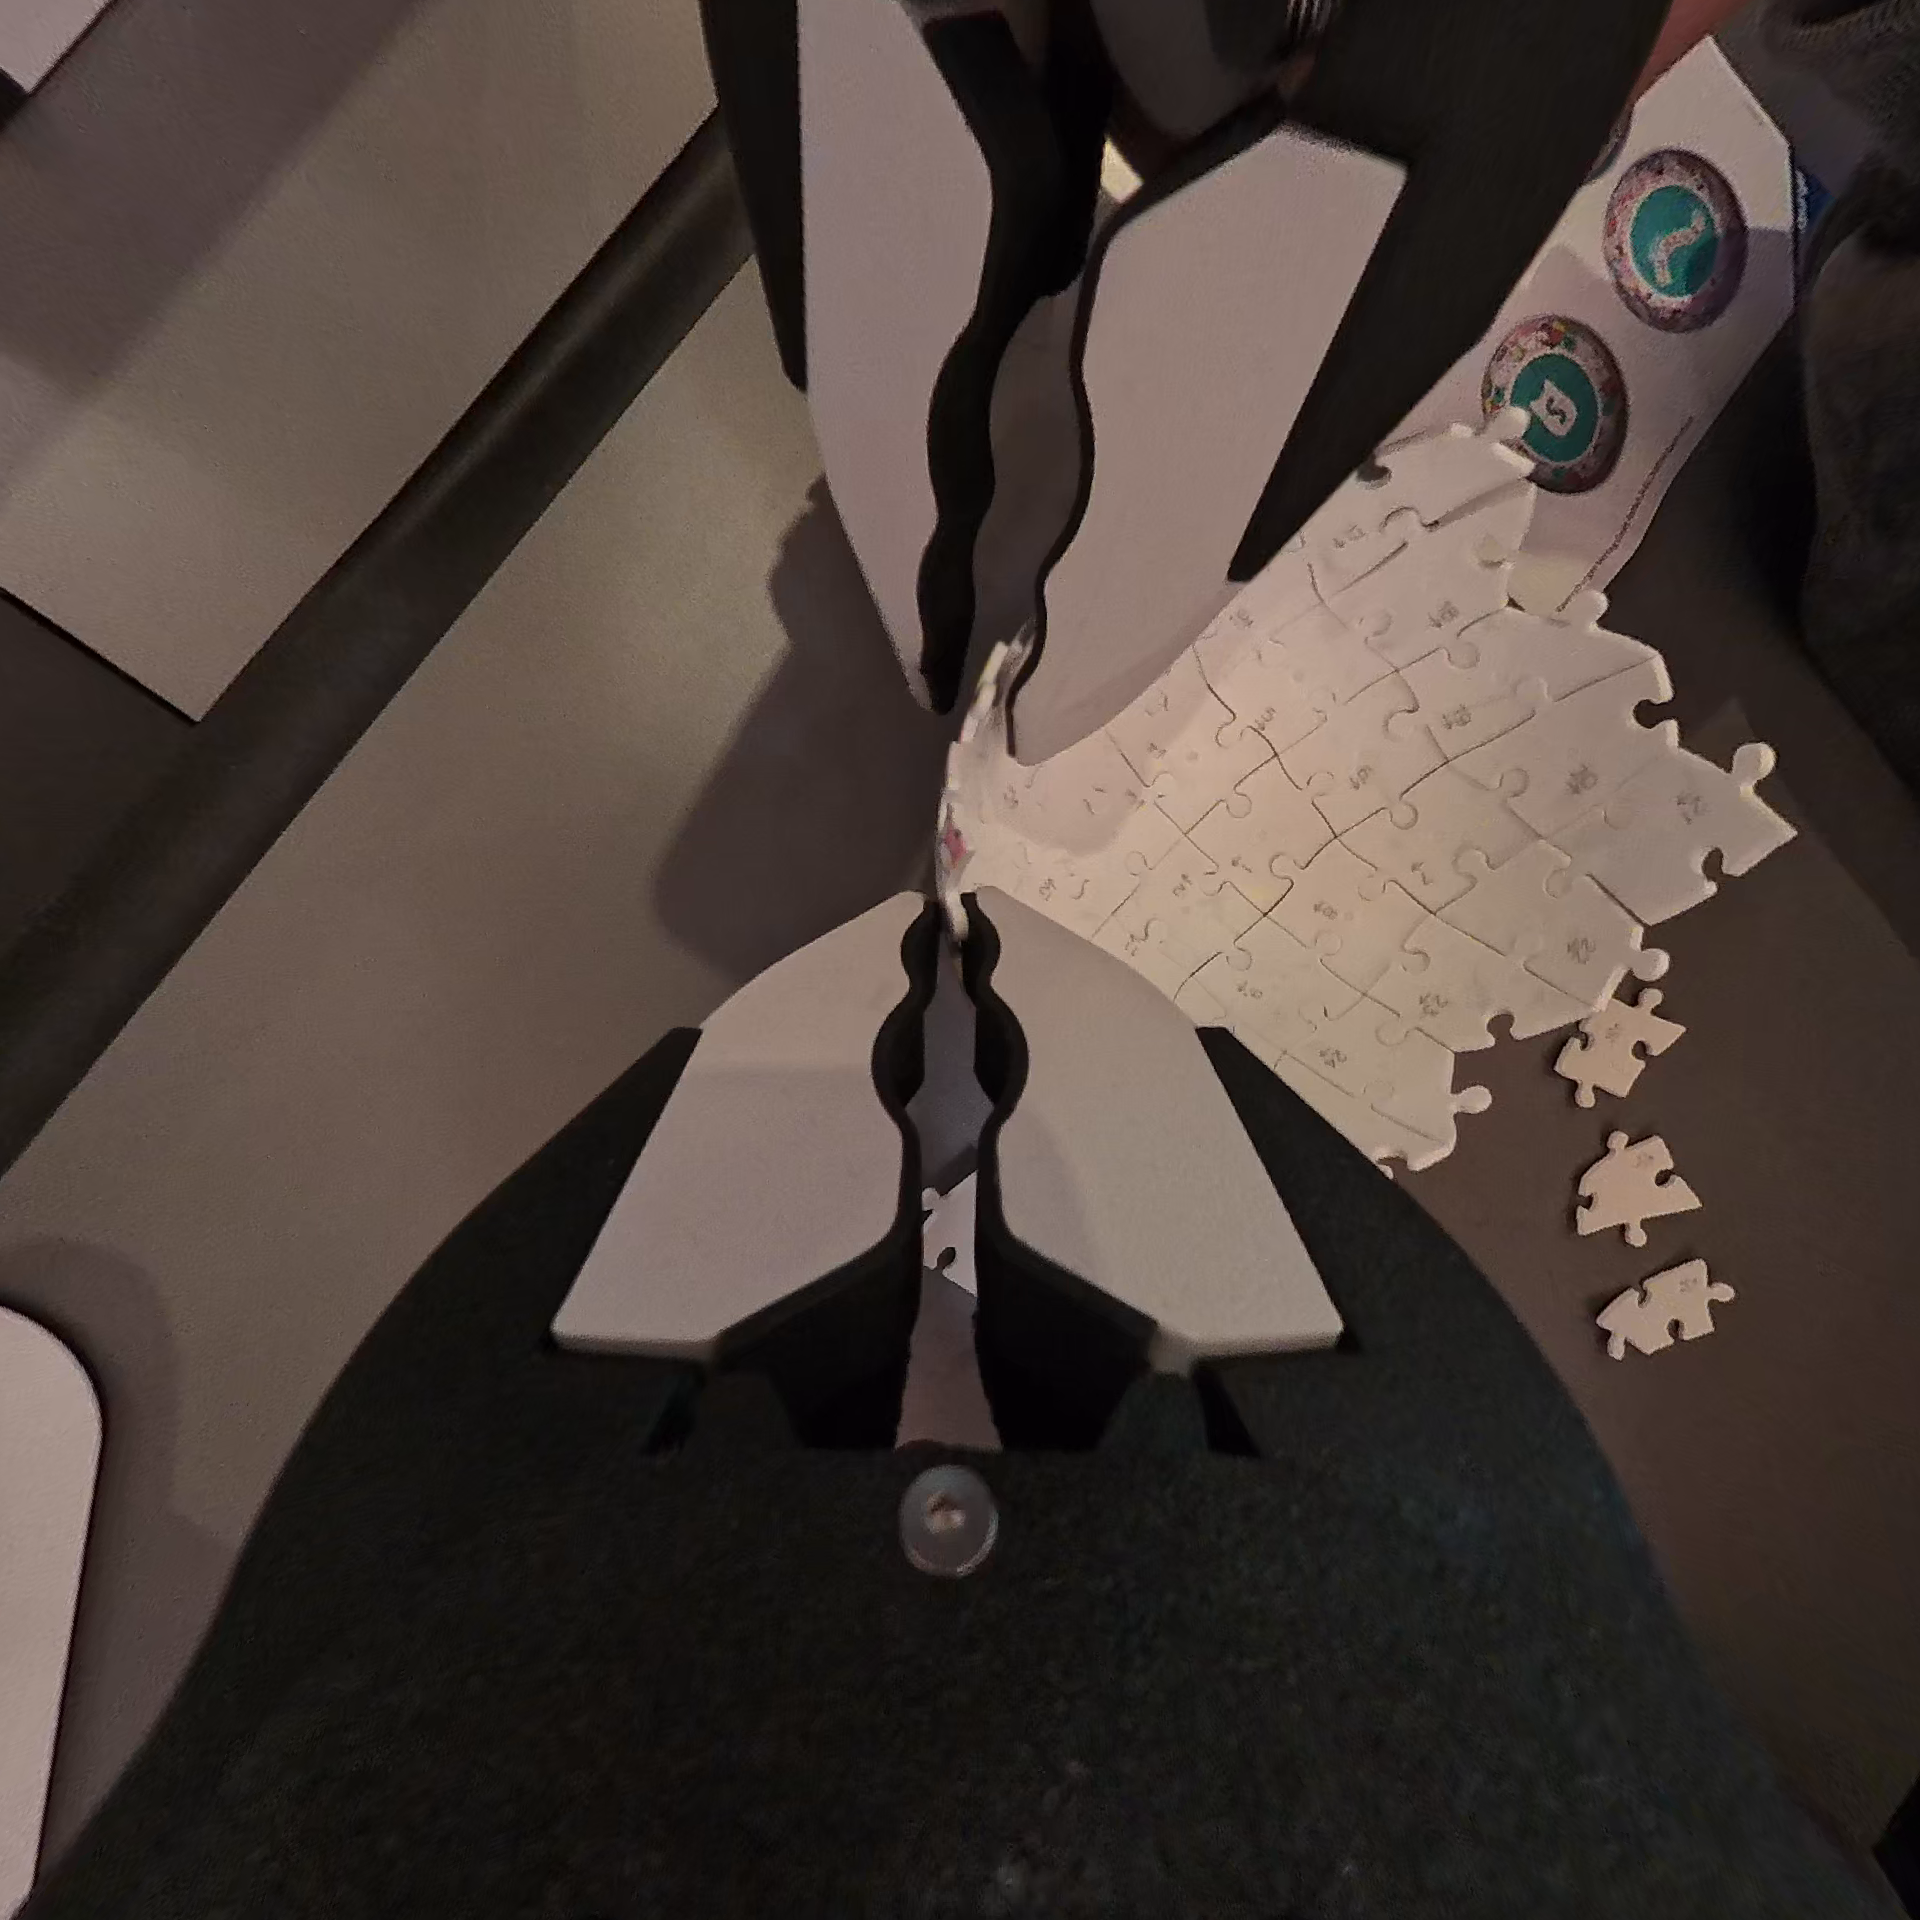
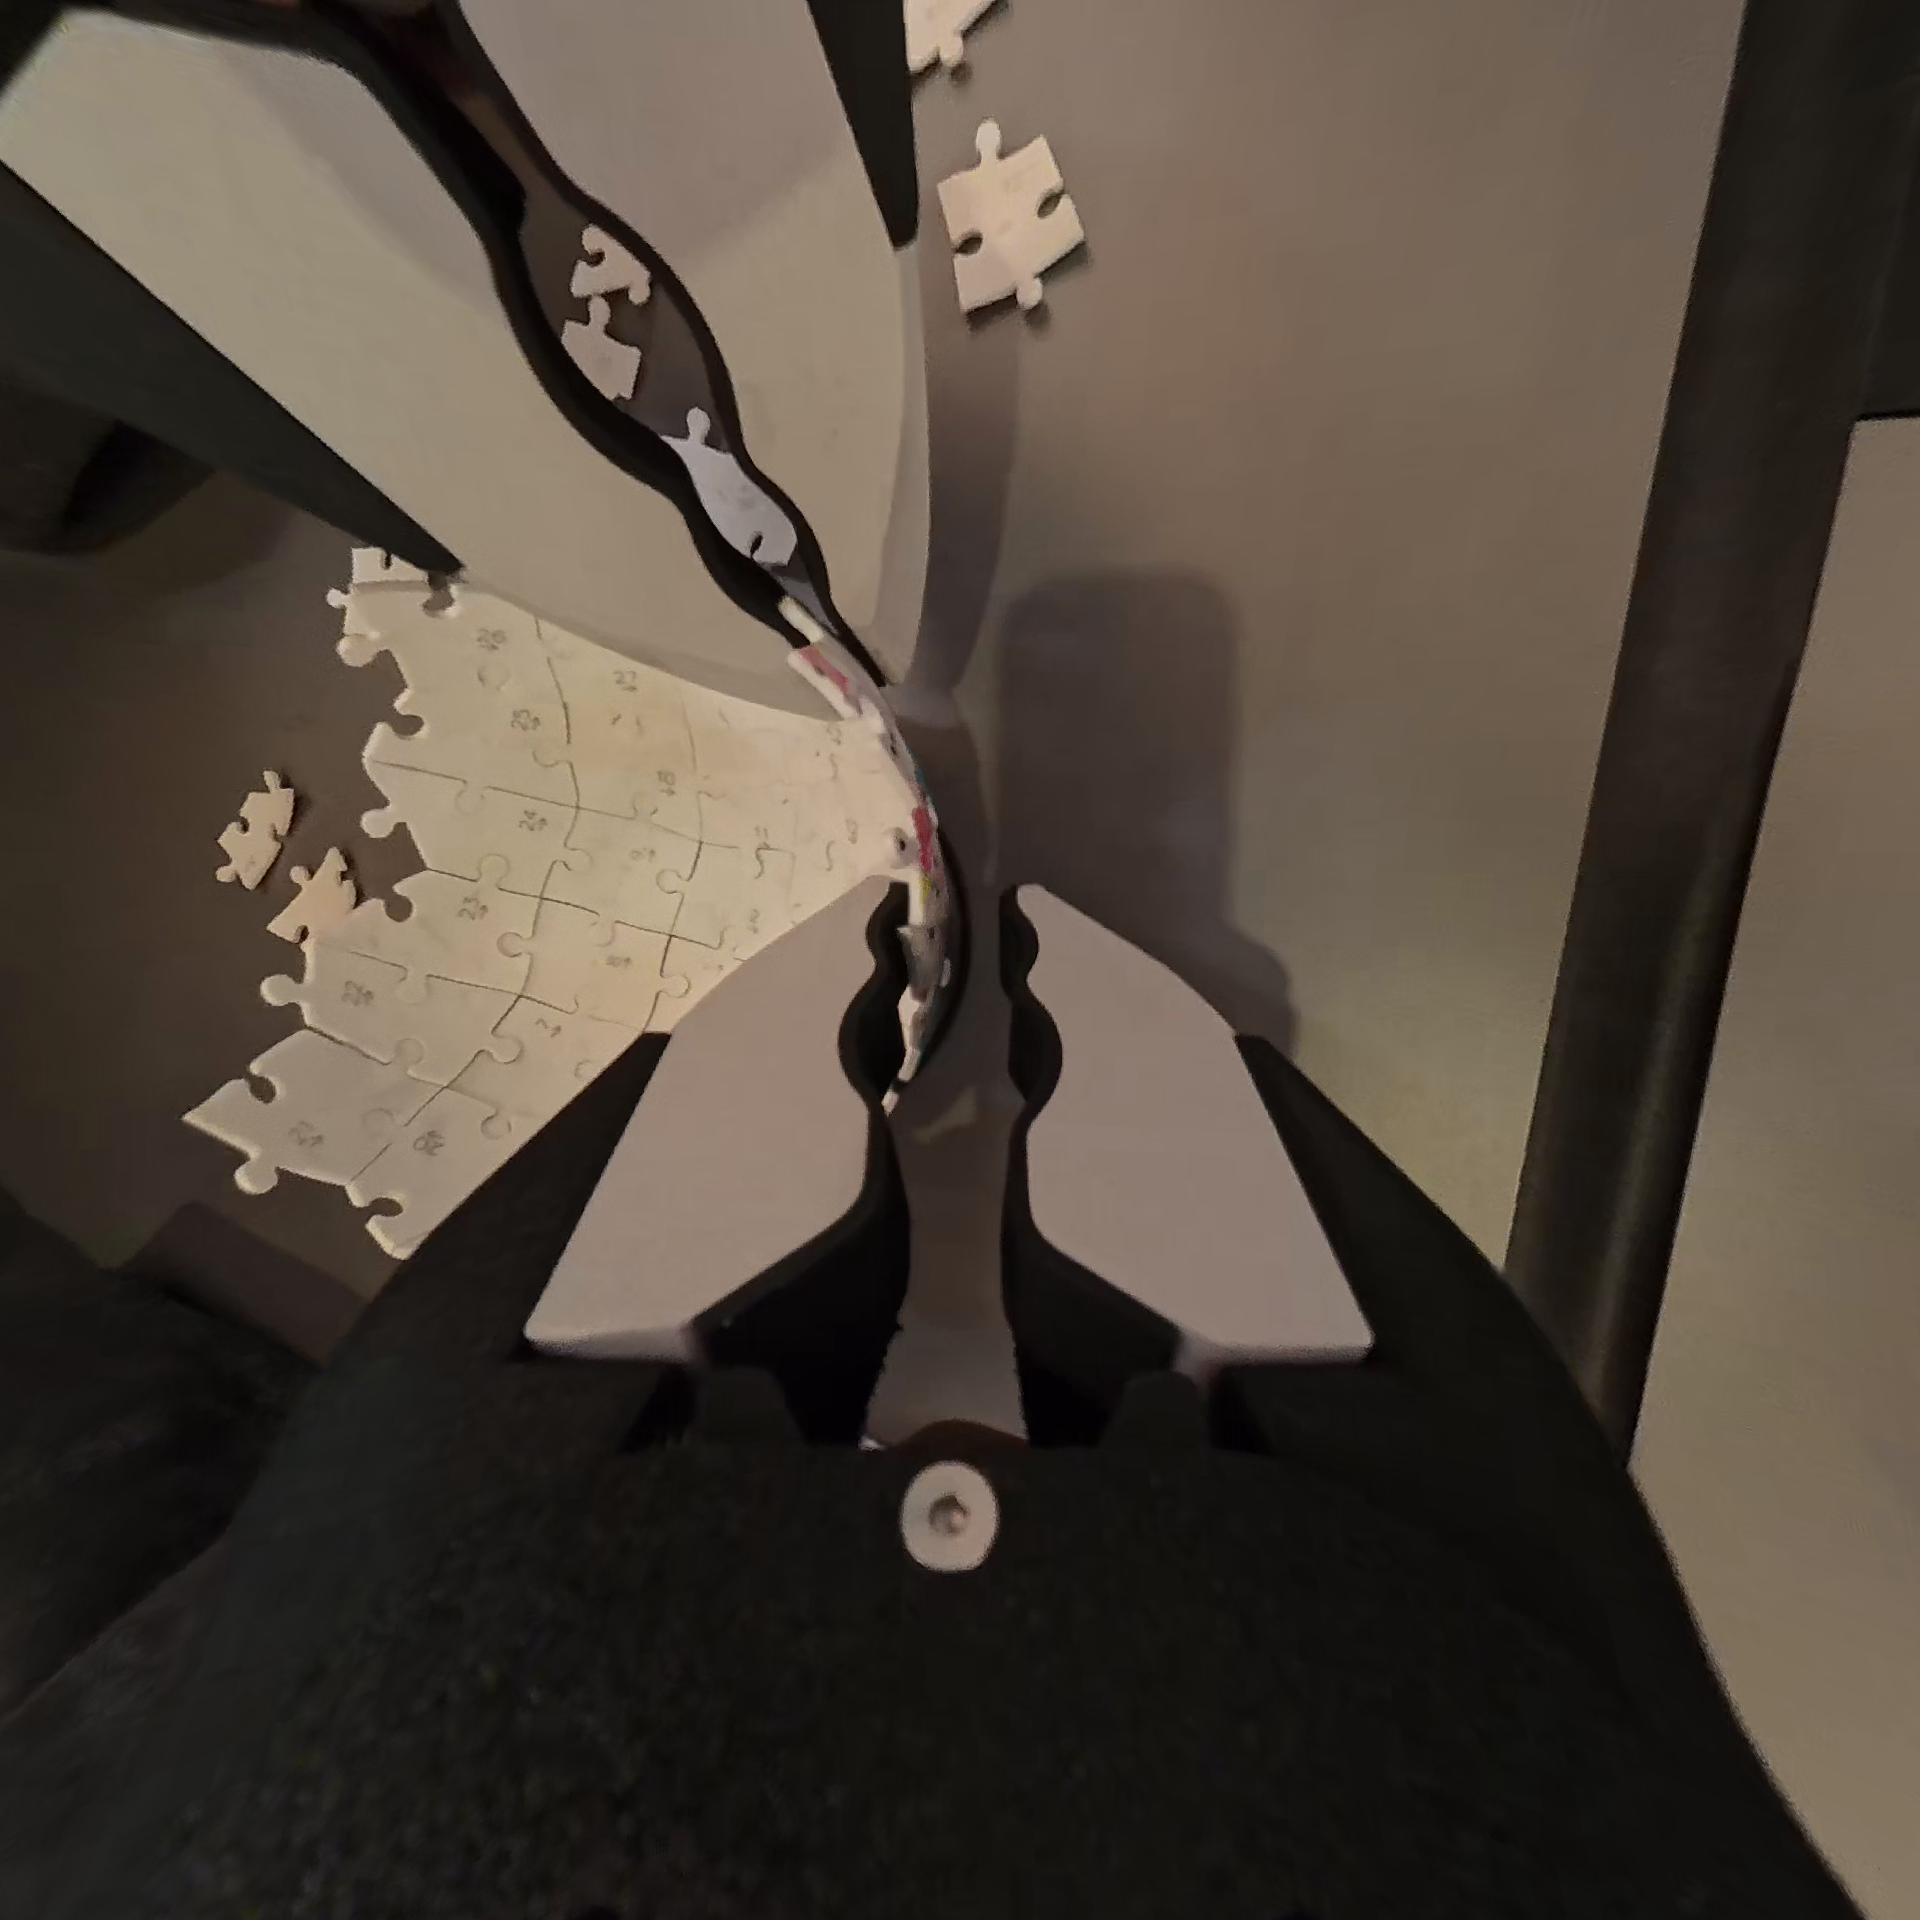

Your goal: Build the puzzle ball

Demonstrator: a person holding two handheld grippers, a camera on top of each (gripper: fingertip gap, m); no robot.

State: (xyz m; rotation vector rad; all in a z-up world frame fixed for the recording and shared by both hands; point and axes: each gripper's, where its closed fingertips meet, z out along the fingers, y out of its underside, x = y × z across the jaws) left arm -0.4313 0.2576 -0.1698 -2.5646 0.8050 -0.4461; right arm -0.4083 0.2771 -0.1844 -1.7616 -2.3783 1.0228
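Observation:
A curved shell of joined puzzle pieces (image 1: 1403,831) shows its white numbered inside; it also shows in the right wrist view (image 2: 582,852), with a coloured outside at its rim. My left gripper (image 1: 954,920) is shut on the shell's rim and comes in from the upper left in the right wrist view (image 2: 831,649). My right gripper (image 2: 956,914) straddles the same rim a little further along. Its left finger touches the shell and a small gap shows at its right finger. It comes down from the top in the left wrist view (image 1: 977,717).
Three loose white pieces (image 1: 1636,1184) lie on the grey table right of the shell. More loose pieces (image 2: 1013,218) lie beyond the grippers. A white printed sheet with ball pictures (image 1: 1662,312) lies under the shell's far side. A dark bar (image 2: 1662,727) crosses the table. Both grippers' tips are close together, under 4 cm apart.

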